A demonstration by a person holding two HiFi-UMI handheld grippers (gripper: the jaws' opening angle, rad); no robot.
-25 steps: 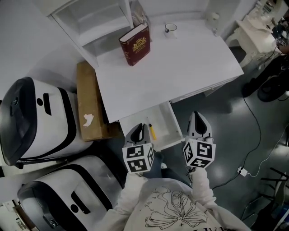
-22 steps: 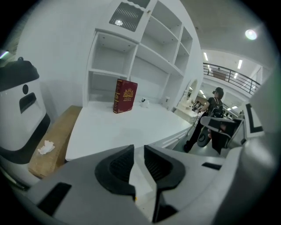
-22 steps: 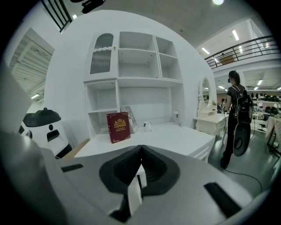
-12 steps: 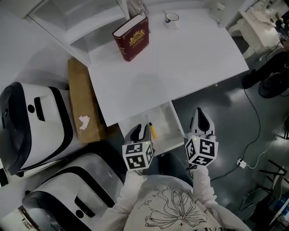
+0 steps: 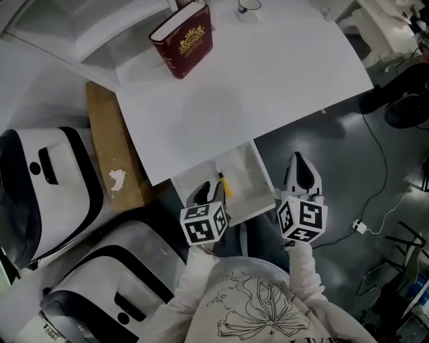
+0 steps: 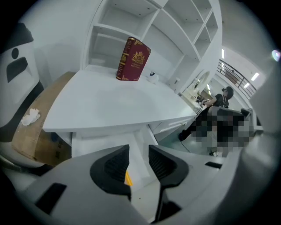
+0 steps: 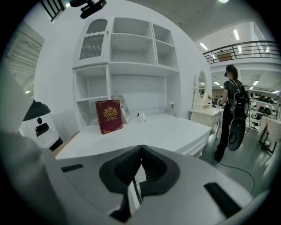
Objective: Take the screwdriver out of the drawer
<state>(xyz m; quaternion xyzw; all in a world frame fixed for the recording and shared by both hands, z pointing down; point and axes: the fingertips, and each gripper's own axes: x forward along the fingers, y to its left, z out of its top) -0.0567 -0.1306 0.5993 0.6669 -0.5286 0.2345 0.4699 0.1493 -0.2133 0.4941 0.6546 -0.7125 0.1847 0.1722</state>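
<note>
Left tongs [image 6: 138, 159] have just been opening, jaws apart now, poised over the open drawer [image 5: 264, 181]. The yellow-handled screwdriver [image 5: 224, 187] lies just below them, untouched. Right tongs [image 7: 140, 153] are pressed closed and empty, beside the drawer.

In the left gripper view the left tongs [image 6: 138, 160], jaws just opening with nothing gripped, hide all but a yellow sliver of the screwdriver [image 6: 127, 178]. The head view's far edge cuts off the mug [image 5: 247, 9].
</note>
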